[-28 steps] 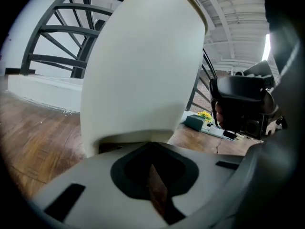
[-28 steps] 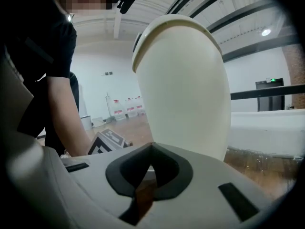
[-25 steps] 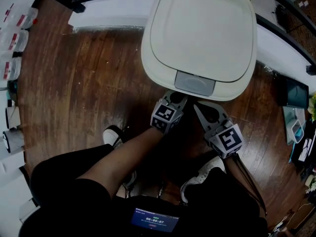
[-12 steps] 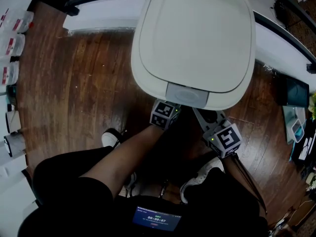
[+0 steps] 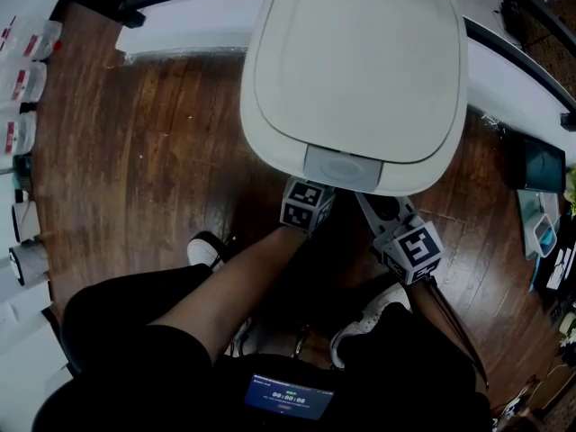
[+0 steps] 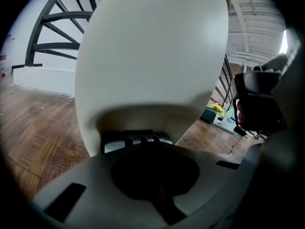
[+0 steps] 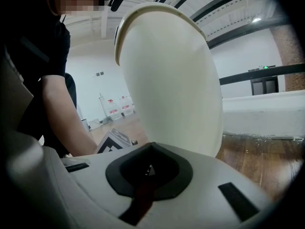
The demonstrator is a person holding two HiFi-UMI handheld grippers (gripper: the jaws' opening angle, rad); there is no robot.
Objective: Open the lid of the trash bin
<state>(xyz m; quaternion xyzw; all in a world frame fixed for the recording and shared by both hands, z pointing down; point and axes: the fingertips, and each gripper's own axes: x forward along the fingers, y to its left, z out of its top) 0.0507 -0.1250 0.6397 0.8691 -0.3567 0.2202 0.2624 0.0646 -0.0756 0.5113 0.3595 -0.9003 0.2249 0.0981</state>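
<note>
Since the earlier frame, the trash bin lid fills more of the upper centre of the head view, and its front edge now covers the left gripper fingers that showed before. Both marker cubes sit almost where they were.

Left gripper: fingers closed together, a single seam running down from the dark recess, nothing between them. Their tip lies directly below the overhanging front lip of the lid, at a grey latch with dark ridges. Contact with the latch cannot be confirmed. In the head view only the left marker cube shows, just below the latch at the lid's front centre.

Right gripper: fingers closed on each other, empty. The white trash bin stands just beyond the tip, filling the centre of that view; touching or apart cannot be told. In the head view its marker cube lies lower right of the latch, near the bin's front rim.

Lid seen from above lies over the whole bin, with no gap visible from that angle.

Bin stands on a dark wooden floor. A forearm runs from lower left up to the left cube.
</note>
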